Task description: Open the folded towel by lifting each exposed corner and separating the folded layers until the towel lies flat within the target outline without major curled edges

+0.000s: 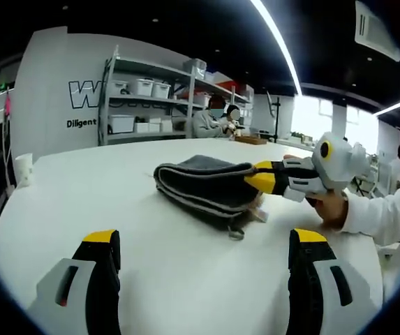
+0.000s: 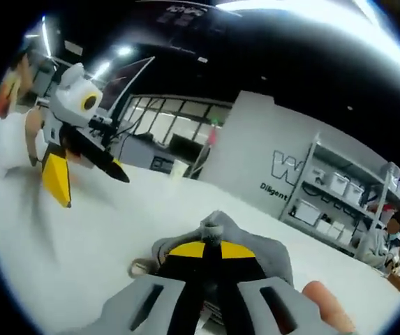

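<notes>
Nearest in the left gripper view, the left claw (image 1: 203, 262) rises from the bottom edge with its two yellow-tipped jaws spread wide and nothing between them, hovering over the bare near part of the white table (image 1: 81, 188). Ahead of it, near the table's middle and slightly to the right, lies the folded towel (image 1: 203, 183), a dark grey bundle with a lighter edge trim, its long axis running roughly left to right across the view. The right claw (image 1: 264, 177) reaches in from the right side, held by a person's hand (image 1: 329, 207) in a white sleeve, and its yellow tips meet the towel's right end. In the right gripper view, that claw's jaws (image 2: 211, 252) stand drawn together and pinch a grey fold of the towel (image 2: 252, 251), which bunches up just above the tips; the left claw (image 2: 74, 164) hangs over the table well off to the left. So the right claw is on the cloth and the left stands apart from it, facing the towel's long side; the free left end looks like the natural place for it to go next. Farther back stand metal shelves (image 1: 151, 98) with white bins against a wall, and seated people beyond
</notes>
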